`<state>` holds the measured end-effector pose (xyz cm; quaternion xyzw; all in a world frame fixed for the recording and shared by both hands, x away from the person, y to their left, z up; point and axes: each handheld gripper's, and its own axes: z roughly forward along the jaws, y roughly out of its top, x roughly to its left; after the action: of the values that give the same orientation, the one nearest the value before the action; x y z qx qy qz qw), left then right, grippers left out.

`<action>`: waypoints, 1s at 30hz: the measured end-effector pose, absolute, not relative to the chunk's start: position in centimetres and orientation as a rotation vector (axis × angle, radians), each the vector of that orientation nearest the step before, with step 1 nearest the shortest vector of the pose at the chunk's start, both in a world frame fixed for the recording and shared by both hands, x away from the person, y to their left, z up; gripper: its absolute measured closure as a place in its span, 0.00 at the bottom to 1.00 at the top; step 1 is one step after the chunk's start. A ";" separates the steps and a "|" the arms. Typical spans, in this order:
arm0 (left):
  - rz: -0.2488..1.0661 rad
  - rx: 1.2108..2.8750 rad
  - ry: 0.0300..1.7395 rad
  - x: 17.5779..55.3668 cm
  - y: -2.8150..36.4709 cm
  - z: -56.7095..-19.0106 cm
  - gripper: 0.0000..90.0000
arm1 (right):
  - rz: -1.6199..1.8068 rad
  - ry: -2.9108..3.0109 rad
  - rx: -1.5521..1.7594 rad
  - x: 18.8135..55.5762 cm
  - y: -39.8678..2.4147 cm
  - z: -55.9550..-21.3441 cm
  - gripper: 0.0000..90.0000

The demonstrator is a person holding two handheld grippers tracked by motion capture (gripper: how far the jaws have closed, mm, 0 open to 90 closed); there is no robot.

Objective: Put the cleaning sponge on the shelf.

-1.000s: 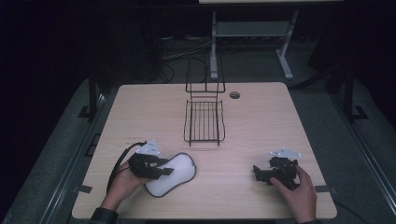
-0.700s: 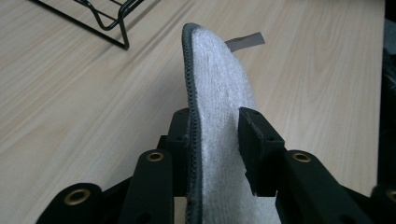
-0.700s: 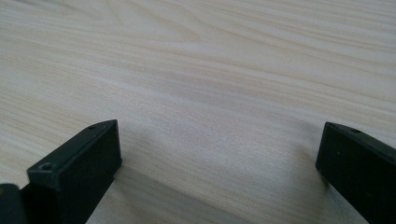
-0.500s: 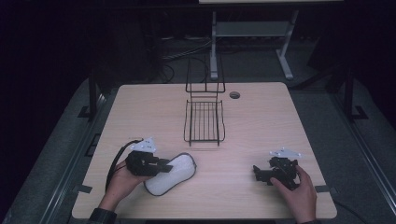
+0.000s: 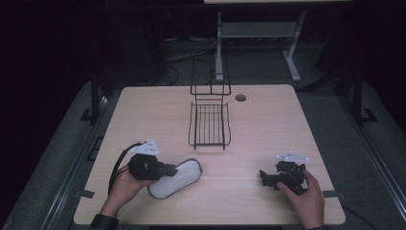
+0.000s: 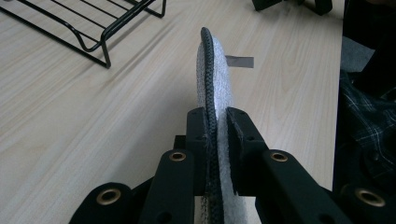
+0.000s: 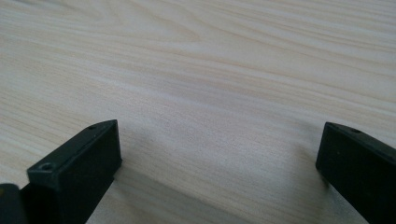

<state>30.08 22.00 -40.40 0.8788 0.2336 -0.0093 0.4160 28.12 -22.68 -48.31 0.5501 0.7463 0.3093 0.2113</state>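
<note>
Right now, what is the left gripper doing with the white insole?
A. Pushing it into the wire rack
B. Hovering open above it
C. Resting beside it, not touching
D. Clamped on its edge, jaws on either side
D. In the left gripper view, the left gripper has its two black jaws pressed against both faces of the insole, whose dark-stitched edge runs up between them.
</note>
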 end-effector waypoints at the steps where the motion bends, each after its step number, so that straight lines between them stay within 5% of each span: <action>1: -0.021 2.208 0.588 30.1 22.0 -40.3 0.88 | 0.859 2.074 1.528 28.1 -22.7 -48.3 0.00; 30: 0.073 2.101 0.693 31.2 24.3 -38.0 0.89 | 0.859 2.075 1.527 28.1 -22.7 -48.3 0.00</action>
<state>31.24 24.29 -38.02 0.8487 0.2799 0.0296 0.4478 28.12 -22.69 -48.31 0.5495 0.7468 0.3092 0.2113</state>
